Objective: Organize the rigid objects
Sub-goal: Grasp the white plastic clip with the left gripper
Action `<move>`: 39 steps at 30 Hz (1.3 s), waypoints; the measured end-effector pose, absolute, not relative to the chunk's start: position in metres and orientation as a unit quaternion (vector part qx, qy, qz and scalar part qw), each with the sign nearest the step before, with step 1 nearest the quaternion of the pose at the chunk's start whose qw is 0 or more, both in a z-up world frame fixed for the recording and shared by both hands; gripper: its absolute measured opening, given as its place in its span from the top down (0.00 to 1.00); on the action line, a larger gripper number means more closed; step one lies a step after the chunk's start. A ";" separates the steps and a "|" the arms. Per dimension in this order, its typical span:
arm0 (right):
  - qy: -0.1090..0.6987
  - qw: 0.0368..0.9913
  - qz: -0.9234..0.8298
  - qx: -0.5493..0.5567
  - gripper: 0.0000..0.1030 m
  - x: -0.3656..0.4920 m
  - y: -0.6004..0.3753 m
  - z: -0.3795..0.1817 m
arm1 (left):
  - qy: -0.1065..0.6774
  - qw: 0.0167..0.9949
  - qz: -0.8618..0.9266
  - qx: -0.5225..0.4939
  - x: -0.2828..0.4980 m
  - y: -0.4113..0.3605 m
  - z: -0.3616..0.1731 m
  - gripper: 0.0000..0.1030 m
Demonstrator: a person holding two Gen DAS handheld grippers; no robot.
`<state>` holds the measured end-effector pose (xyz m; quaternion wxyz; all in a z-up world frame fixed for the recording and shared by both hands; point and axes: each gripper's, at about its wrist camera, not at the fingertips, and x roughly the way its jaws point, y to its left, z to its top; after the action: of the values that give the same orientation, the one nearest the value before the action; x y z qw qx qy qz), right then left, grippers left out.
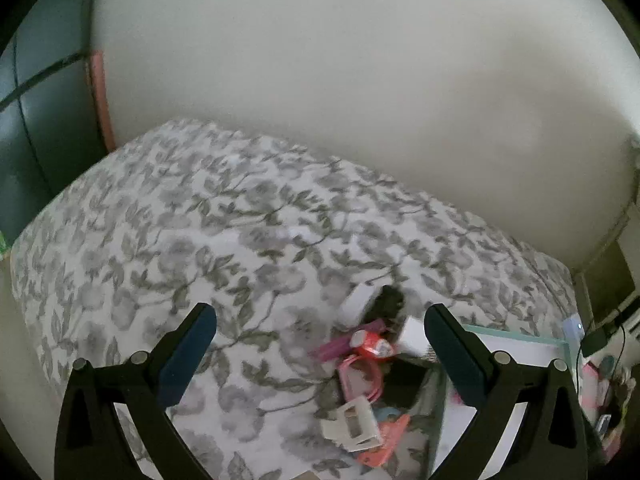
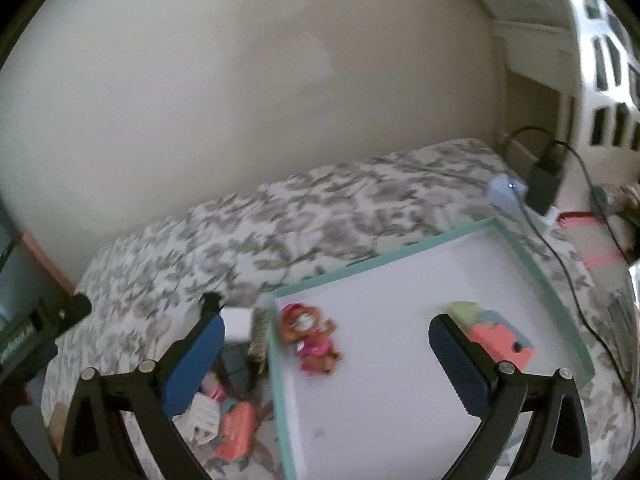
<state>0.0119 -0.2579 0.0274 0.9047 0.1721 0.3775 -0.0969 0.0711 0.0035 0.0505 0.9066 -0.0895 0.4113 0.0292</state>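
Teal-rimmed white tray (image 2: 532, 264) held two toys; jumbled small plastic pieces (image 1: 360, 396) remained left. My left gripper (image 1: 320, 344) and right gripper (image 2: 326, 354) gaped wide, empty.

Both wrist views angled down, sharing toy pile (image 1: 360, 364) — bedspread (image 2: 320, 216)

the bedspread (image 1: 200, 220) is soft matt cloth with a grey leaf print. the tray (image 2: 540, 268) looks like smooth card or plastic, white inside with a teal rim. the fingers (image 2: 460, 356) carry matt blue textured pads on black plastic arms.
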 end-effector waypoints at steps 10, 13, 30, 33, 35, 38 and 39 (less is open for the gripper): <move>0.445 0.877 -0.032 0.175 0.00 0.025 -0.215 -0.003 | 0.502 0.860 0.027 -0.091 0.076 0.022 0.010 0.00; 0.476 0.864 -0.030 0.163 0.00 0.028 -0.205 -0.019 | 0.541 0.836 0.033 -0.085 0.078 0.021 -0.009 0.00; 0.557 0.809 -0.089 0.164 0.00 0.026 -0.212 -0.050 | 0.628 0.774 0.007 -0.082 0.081 0.000 -0.059 0.00; 0.558 0.809 -0.102 0.155 0.00 0.026 -0.213 -0.050 | 0.636 0.767 -0.002 -0.085 0.082 -0.007 -0.065 0.00; 0.558 0.807 -0.106 0.161 0.00 0.025 -0.217 -0.051 | 0.642 0.761 -0.009 -0.097 0.082 -0.009 -0.067 0.00; 0.559 0.805 -0.116 0.160 0.00 0.025 -0.222 -0.052 | 0.649 0.754 -0.012 -0.103 0.083 -0.013 -0.072 0.00; 0.559 0.805 -0.119 0.161 0.00 0.025 -0.224 -0.052 | 0.650 0.753 -0.015 -0.104 0.083 -0.015 -0.073 0.00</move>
<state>0.0254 -0.2236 -0.0517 0.8049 0.1605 0.5587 -0.1192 0.0828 -0.0145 -0.0726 0.7525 -0.1045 0.6501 -0.0145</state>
